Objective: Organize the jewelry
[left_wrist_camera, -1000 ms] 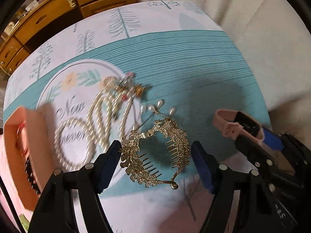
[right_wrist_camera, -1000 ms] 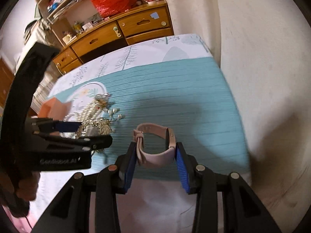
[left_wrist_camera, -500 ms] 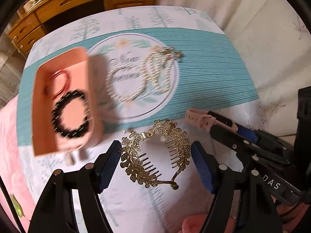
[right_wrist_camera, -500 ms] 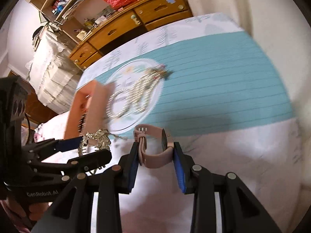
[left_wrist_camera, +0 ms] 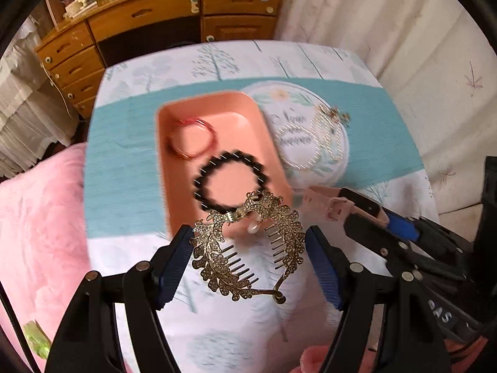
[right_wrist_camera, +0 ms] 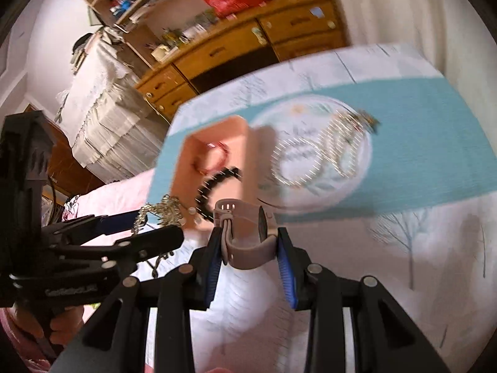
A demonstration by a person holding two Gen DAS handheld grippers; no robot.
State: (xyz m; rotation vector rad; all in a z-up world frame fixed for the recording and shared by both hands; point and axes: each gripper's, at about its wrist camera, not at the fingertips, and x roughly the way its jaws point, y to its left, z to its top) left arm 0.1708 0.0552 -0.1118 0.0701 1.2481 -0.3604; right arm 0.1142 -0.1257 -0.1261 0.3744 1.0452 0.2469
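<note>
Left wrist view: left gripper (left_wrist_camera: pixel 248 261) clamps the gold comb (left_wrist_camera: pixel 248 248) by its two leafy sides, held above the near end of the pink tray (left_wrist_camera: pixel 164 161). A black bracelet (left_wrist_camera: pixel 230 181) and a red bangle (left_wrist_camera: pixel 191 138) already lie in the tray, and a pearl necklace (left_wrist_camera: pixel 313 143) rests on the cloth (left_wrist_camera: pixel 121 161) beside it. To place well, I would carry the comb forward over bare tray floor, lower it close, then open the jaws so it does not snag the bracelet.

Right wrist view: right gripper (right_wrist_camera: pixel 250 248) squeezes the watch (right_wrist_camera: pixel 248 233) across its pink band, hovering near the tray's near corner, just beside the left gripper. Best to wait until that gripper clears, then drop it in.
</note>
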